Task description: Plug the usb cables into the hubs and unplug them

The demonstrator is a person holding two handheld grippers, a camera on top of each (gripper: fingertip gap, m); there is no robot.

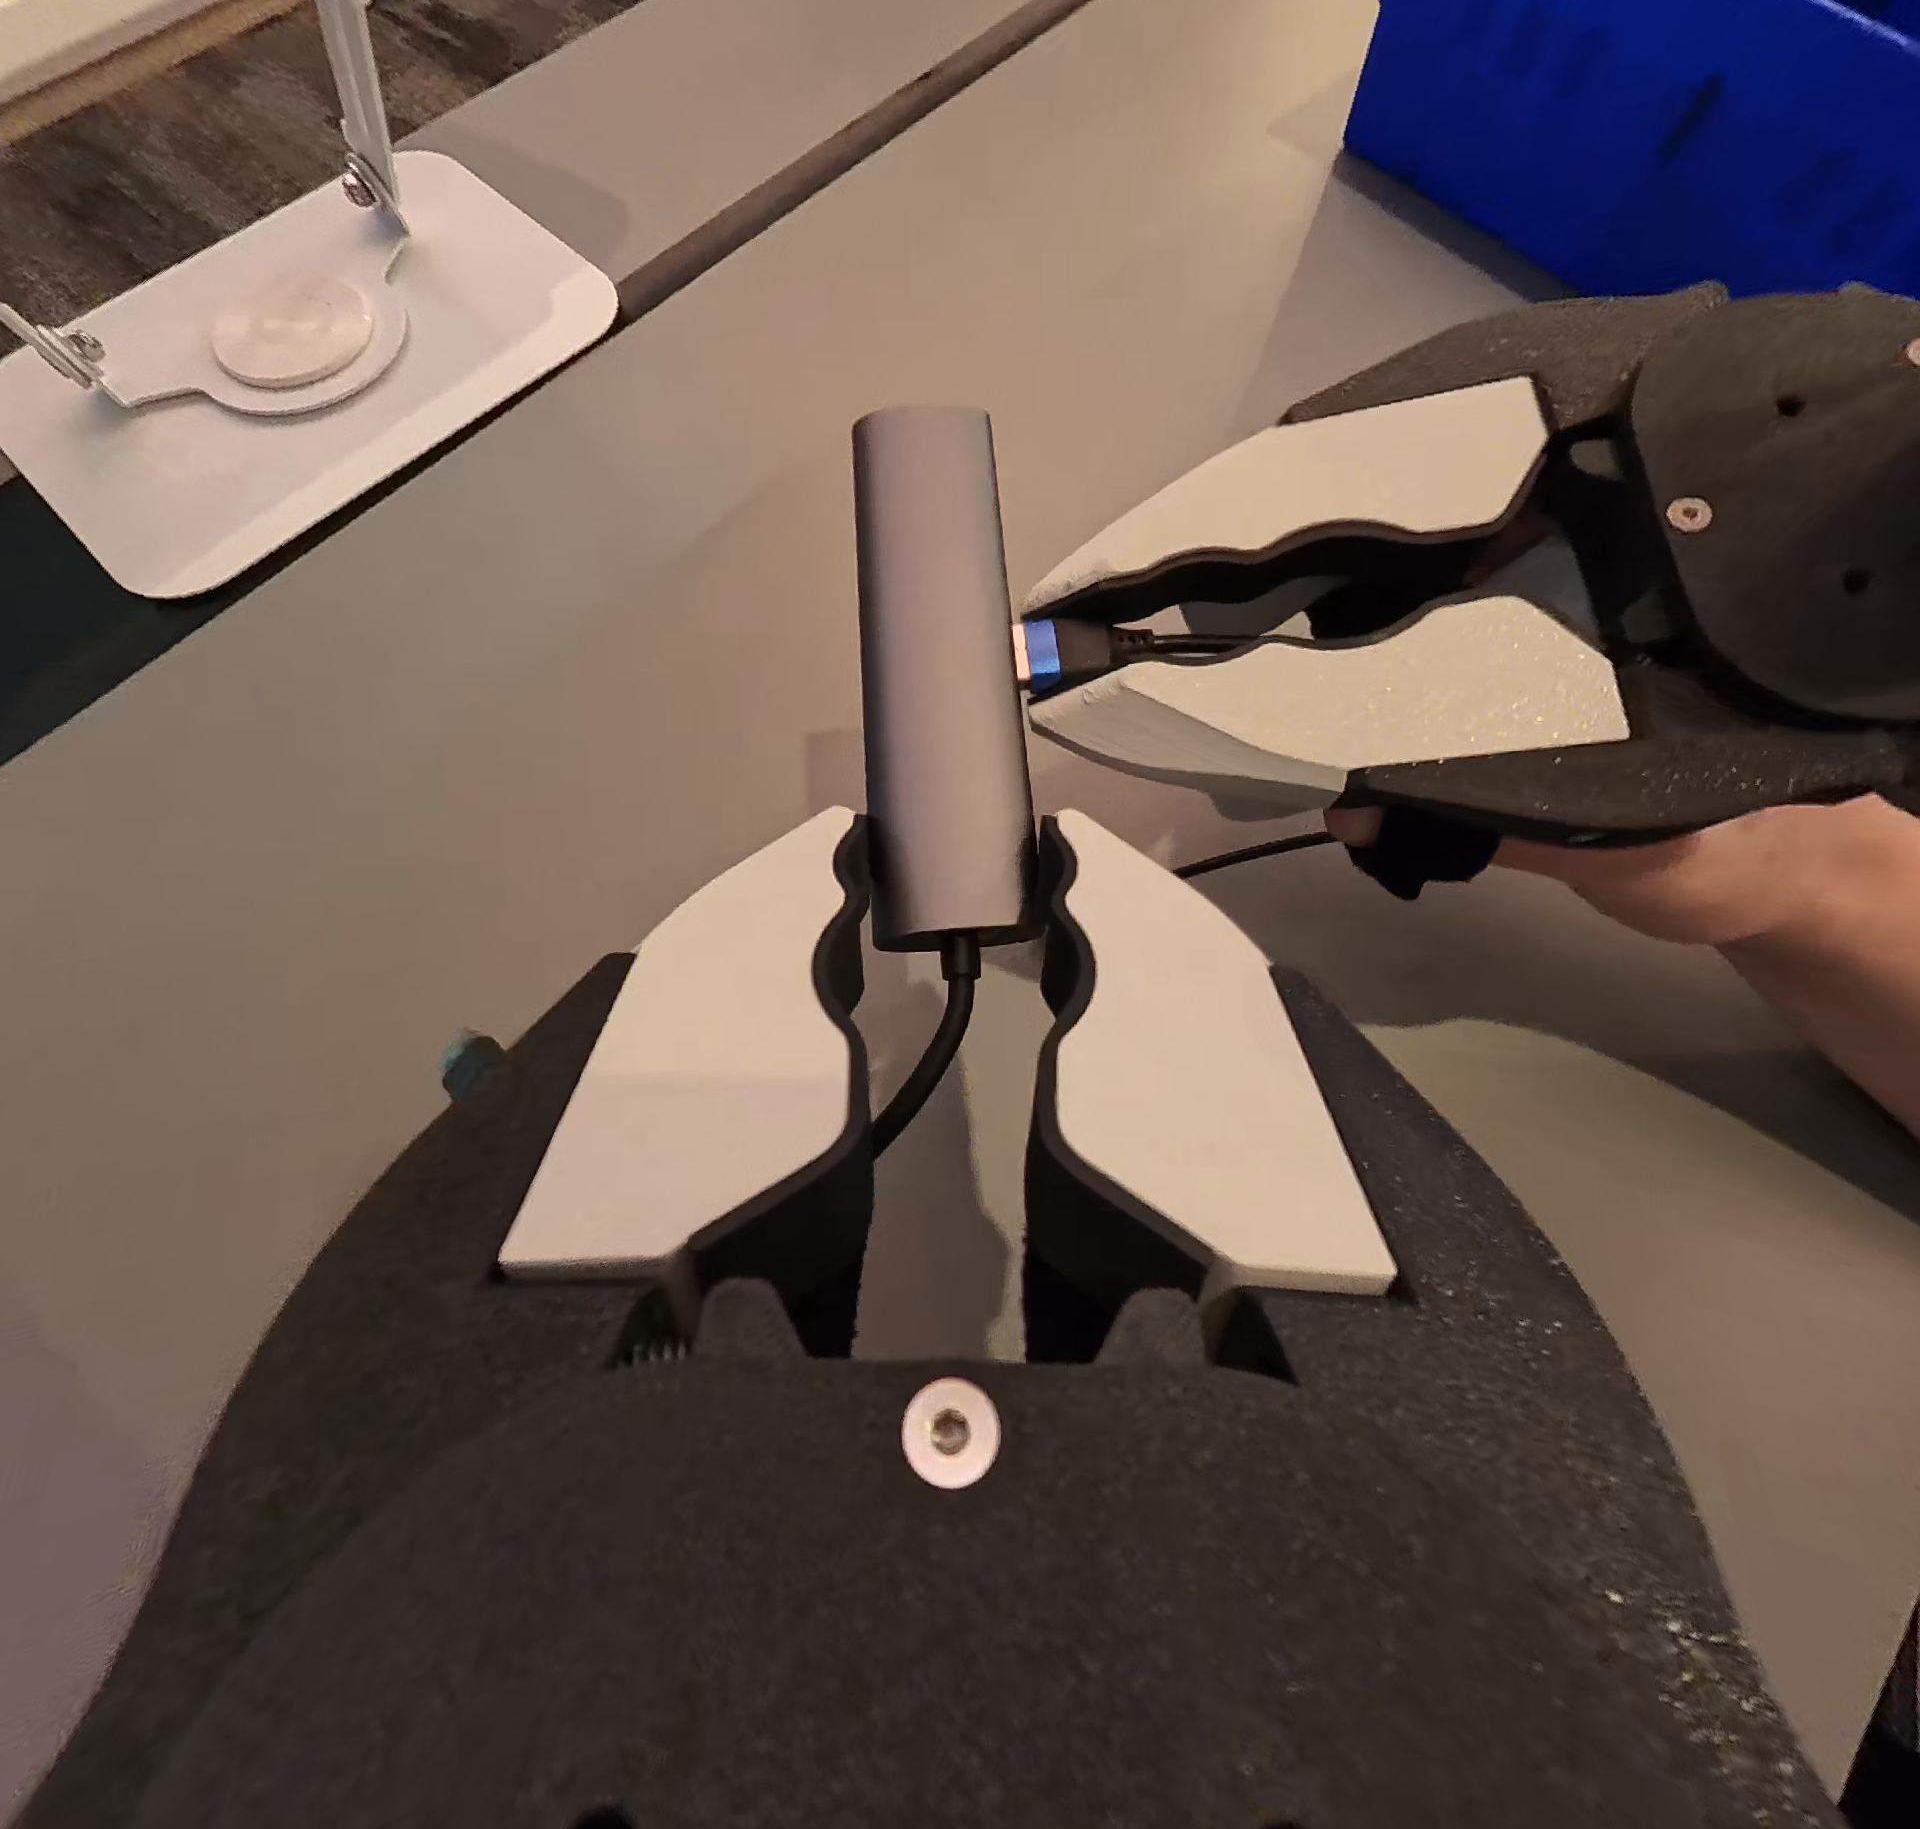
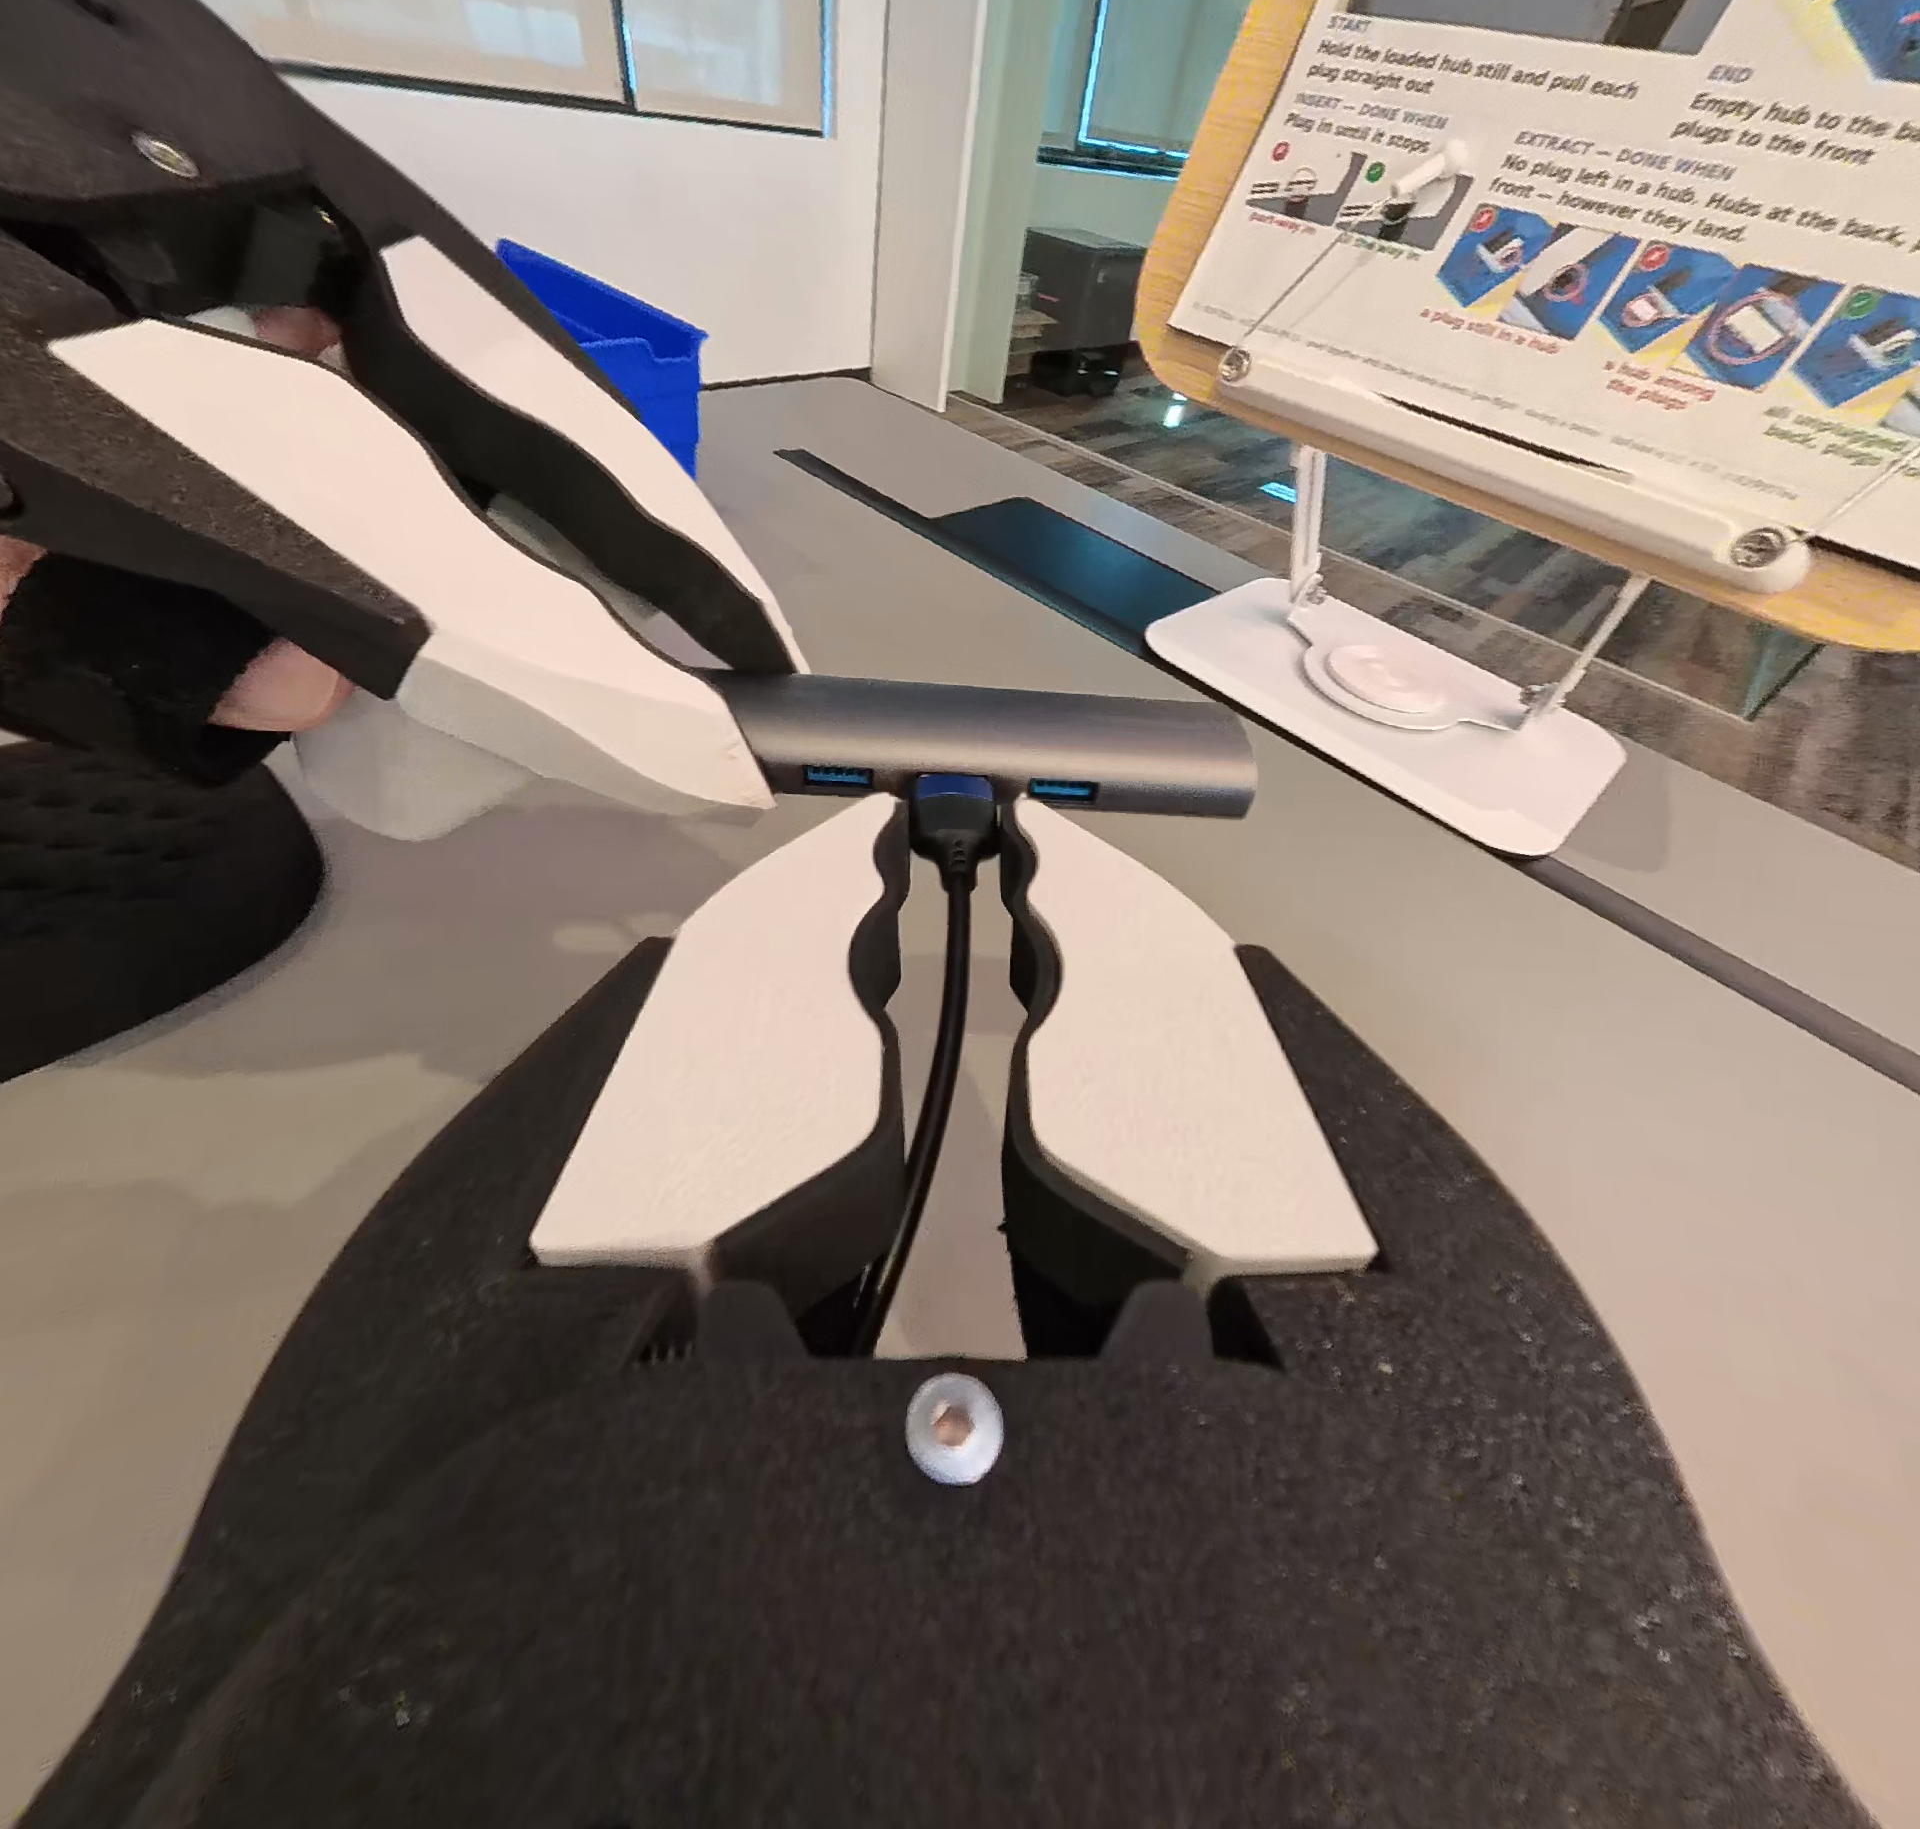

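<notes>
USB hub (image 1: 940,678), a slim dark-grey metal bar with rounded ends, is clamped at its cable end between the white-faced fingers of the left gripper (image 1: 951,849) and sticks straight out ahead of it, off the surface (image 1: 416,844). Its own black lead (image 1: 930,1041) droops back between the fingers. From the hub's right side the right gripper (image 2: 951,829) pinches a blue-collared USB plug (image 2: 948,805), seated in the middle port, with a bare blue port (image 2: 836,771) on either side. That plug's black cable (image 2: 940,1031) trails back through the gripper. Both grippers are grainy black foam-like bodies with wavy inner edges. The surface is smooth matte grey. Beyond: a blue plastic bin (image 1: 1642,86) and a white stand (image 2: 1392,719) carrying a printed sheet (image 2: 1621,200). A bare hand (image 1: 1621,875) grips the right gripper from beneath.
</notes>
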